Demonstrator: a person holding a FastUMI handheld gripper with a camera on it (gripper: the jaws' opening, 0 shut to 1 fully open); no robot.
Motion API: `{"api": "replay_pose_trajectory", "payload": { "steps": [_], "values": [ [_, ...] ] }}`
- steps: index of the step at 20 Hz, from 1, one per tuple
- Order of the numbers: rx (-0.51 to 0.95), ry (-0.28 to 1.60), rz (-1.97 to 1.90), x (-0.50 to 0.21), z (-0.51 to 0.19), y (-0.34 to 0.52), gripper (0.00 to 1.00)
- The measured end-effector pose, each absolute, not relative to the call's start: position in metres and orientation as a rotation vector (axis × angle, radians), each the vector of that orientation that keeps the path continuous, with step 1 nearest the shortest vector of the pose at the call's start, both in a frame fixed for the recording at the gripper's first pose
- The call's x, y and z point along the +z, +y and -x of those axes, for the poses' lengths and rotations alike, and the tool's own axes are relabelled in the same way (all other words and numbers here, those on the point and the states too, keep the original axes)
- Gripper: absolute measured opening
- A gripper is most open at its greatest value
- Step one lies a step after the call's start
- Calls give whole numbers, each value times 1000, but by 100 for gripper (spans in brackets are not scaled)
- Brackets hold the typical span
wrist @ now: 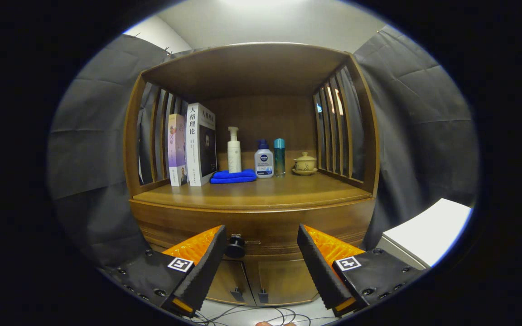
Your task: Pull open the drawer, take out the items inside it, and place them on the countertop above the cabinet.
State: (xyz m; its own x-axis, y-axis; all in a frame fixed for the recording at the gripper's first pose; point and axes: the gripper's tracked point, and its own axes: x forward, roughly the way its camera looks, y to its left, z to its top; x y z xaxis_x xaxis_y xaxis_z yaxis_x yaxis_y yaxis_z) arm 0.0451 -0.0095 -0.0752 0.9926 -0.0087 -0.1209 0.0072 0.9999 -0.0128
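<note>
A wooden cabinet [252, 136] with slatted sides stands before me against the booth's dark cloth, its tabletop [252, 192] running wide under an open hutch. Below the tabletop sits the drawer [265, 226], closed, with a dark round knob [235, 247] on its front; I cannot see what lies inside it. Under the drawer are two cabinet doors [261, 278] with small handles, also closed. My claw [261, 262] hangs in front of the drawer with its fingers spread wide apart and gripping nothing; the knob sits just beside the inner edge of the left finger [202, 271], whether touching I cannot tell. At the back of the tabletop, two books [193, 145] stand upright at the left, beside a folded blue cloth [233, 176], a white pump bottle [234, 151], a small white bottle with a blue cap [264, 160], a slim teal bottle [279, 156] and a lidded cup on a saucer [305, 164]. A white surface [428, 231] lies off to the right, and cables [252, 314] trail on the floor.
</note>
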Motion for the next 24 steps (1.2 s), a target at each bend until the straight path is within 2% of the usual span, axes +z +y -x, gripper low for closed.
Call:
{"api": "replay_pose_trajectory", "payload": {
  "steps": [10, 20, 24],
  "values": [
    [28, 209, 46, -133, -89, 3, 98],
    [62, 246, 82, -155, -113, 36, 98],
    [37, 252, 101, -161, -116, 32, 76]
  ]
}}
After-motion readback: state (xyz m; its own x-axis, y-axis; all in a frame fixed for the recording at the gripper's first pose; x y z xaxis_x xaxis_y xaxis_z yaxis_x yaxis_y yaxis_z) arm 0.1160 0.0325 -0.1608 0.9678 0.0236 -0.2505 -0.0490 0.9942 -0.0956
